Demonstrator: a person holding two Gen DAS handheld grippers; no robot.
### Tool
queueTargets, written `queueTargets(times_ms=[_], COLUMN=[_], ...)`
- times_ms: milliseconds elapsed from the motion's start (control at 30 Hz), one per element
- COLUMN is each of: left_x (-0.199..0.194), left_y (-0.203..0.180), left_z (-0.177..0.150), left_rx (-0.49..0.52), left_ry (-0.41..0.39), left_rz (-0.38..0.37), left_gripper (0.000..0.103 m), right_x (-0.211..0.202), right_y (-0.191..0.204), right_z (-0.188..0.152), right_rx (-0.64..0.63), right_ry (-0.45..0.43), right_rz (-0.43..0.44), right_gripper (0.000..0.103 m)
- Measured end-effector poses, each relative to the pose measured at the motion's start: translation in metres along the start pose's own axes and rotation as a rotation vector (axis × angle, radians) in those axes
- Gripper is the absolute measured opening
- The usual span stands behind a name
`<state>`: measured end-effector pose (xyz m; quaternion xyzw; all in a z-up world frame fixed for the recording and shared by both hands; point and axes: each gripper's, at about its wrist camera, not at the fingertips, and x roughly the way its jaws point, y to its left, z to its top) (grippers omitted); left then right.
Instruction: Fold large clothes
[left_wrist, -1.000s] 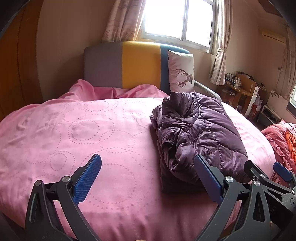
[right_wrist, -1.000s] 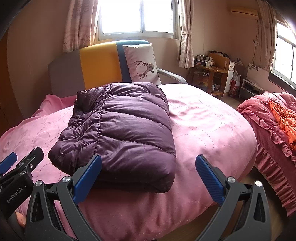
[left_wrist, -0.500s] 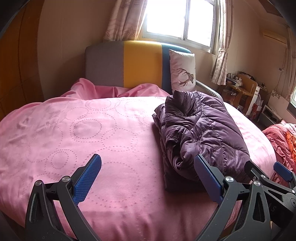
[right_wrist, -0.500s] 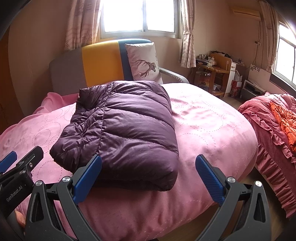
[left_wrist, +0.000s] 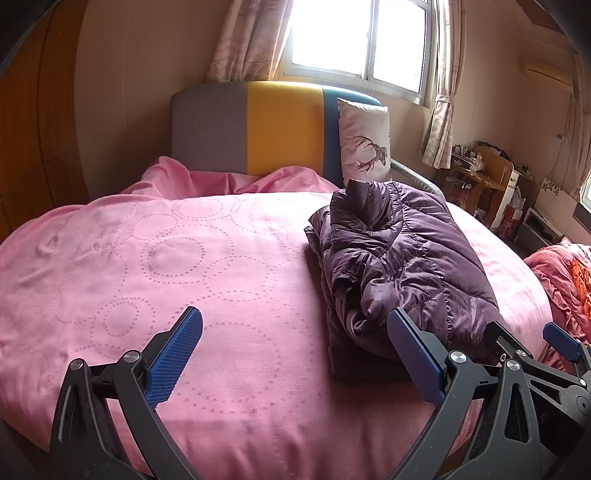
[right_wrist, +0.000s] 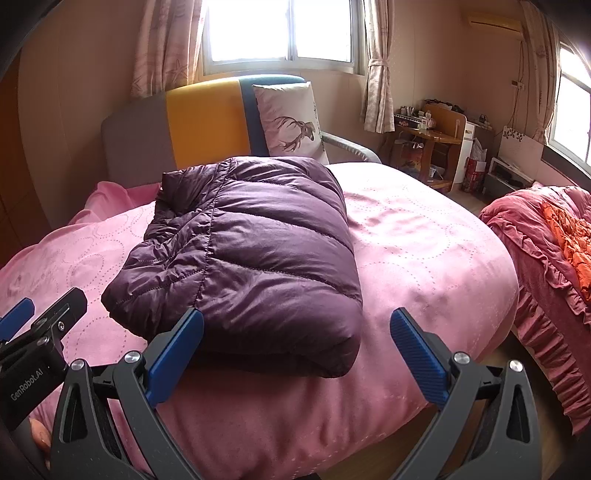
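My left gripper (left_wrist: 295, 350) and right gripper (right_wrist: 297, 350) both gape empty; folded quilted purple down jacket (right_wrist: 251, 251) lies on pink dotted-circle bedspread (left_wrist: 147, 266).

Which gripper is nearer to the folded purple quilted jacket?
Right. The right gripper faces the folded purple quilted jacket head-on, one finger overlapping its near edge. The left gripper sits off its left side, mostly over the pink bedspread.

Folded purple puffer jacket (right_wrist: 251, 236) on bed
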<state>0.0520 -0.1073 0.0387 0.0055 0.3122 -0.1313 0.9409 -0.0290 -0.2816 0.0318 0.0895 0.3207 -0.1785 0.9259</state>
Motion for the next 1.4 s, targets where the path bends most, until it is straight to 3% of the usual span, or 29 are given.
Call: queueTargets(times_ms=[1000, 1400], left_x=[-0.007, 0.008], left_y=[0.003, 0.012], left_z=[0.001, -0.002], left_rx=[0.008, -0.028], left_ry=[-0.026, 0.031], left_rz=[0.016, 0.038], left_gripper=[0.099, 0.099], right_x=[0.001, 0.002], right_y=[0.002, -0.018], right_z=[0.001, 0.018], right_rx=[0.0, 0.036], right_ry=[0.006, -0.032], right_rz=[0.017, 0.005], right_gripper=[0.101, 0.101])
